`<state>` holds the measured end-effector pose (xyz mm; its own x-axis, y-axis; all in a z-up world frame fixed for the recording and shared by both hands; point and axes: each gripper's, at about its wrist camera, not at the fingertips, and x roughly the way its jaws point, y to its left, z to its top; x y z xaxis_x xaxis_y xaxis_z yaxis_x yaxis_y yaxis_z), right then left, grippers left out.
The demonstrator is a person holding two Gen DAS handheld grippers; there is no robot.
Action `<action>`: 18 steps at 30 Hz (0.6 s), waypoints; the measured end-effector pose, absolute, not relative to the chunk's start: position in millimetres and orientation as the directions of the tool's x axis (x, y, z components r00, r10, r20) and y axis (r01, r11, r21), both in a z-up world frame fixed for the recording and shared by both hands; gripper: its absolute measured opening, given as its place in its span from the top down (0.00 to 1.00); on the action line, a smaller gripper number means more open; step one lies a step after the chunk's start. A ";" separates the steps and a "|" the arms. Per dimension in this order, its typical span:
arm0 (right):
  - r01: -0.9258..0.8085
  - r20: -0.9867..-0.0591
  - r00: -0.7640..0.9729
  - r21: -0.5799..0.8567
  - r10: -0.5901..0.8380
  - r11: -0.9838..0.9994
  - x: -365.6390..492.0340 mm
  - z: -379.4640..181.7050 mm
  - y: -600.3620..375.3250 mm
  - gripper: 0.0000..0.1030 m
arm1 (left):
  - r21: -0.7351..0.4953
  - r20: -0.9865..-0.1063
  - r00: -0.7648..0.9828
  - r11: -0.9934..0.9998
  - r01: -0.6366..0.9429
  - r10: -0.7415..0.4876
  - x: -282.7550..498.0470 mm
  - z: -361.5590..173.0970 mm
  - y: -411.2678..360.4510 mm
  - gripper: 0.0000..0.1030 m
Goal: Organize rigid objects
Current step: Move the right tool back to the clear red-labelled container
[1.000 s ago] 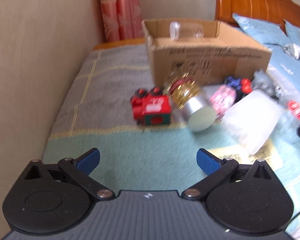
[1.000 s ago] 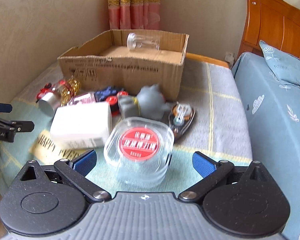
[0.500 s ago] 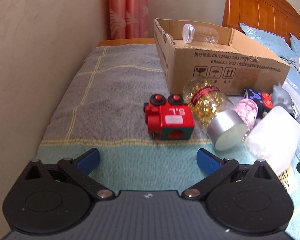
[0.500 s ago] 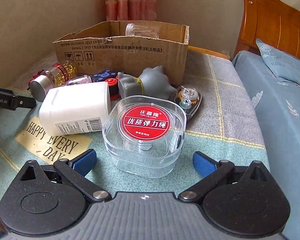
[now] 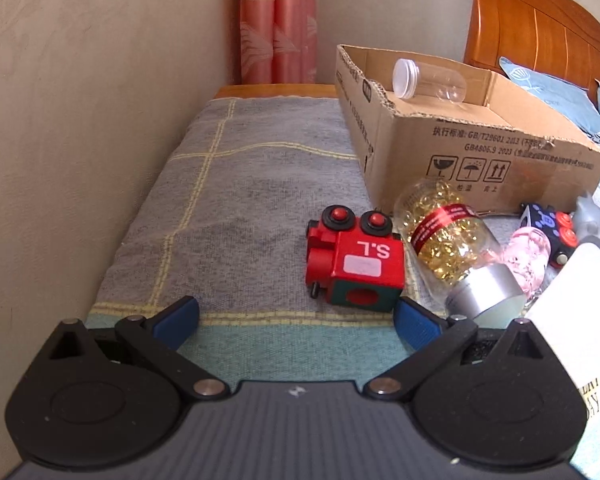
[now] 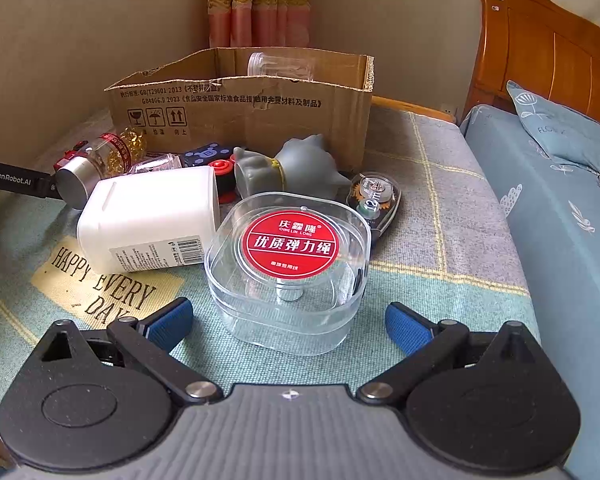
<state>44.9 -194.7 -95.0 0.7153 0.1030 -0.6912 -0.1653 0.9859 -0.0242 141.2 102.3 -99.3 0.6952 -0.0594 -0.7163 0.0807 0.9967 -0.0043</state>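
Note:
A red toy train [image 5: 354, 262] lies on the blanket just ahead of my open left gripper [image 5: 296, 318], nearer its right finger. Beside it lies a jar of gold capsules [image 5: 446, 236] with a silver lid. My right gripper [image 6: 288, 320] stands open, its fingers either side of the near end of a clear plastic case with a red label [image 6: 290, 268]. Behind that case lie a white bottle [image 6: 152, 220], a grey figurine [image 6: 296, 170] and a correction tape [image 6: 374, 198]. The cardboard box [image 6: 244, 108] [image 5: 480, 148] holds a clear jar [image 5: 428, 80].
A wall runs along the left of the bed in the left wrist view. The wooden headboard [image 6: 548, 52] and blue pillows [image 6: 560, 124] are to the right. A dark toy car [image 5: 552, 226] and a pink clear item [image 5: 530, 252] lie by the box. The left gripper's arm [image 6: 16, 182] shows at the right view's left edge.
Both grippers have moved forward and lower: the left toward the red train, the right toward the clear case, which now sits between its fingertips. Both stayed open.

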 end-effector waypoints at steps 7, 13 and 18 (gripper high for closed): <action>-0.163 -0.685 0.721 -0.025 0.102 0.986 43.2 -95.0 -194.2 0.00 | 0.092 -0.677 0.735 0.986 0.139 -0.040 147.0 -96.9 88.3 0.10; -0.160 -0.681 0.725 -0.025 0.101 0.987 42.0 -95.6 -194.1 0.00 | 0.053 -0.662 0.738 0.974 0.221 -0.131 144.2 -92.5 86.0 0.44; -0.161 -0.681 0.726 -0.025 0.101 0.987 41.8 -95.5 -194.5 0.00 | 0.041 -0.658 0.737 0.971 0.236 -0.152 143.0 -90.5 83.9 0.54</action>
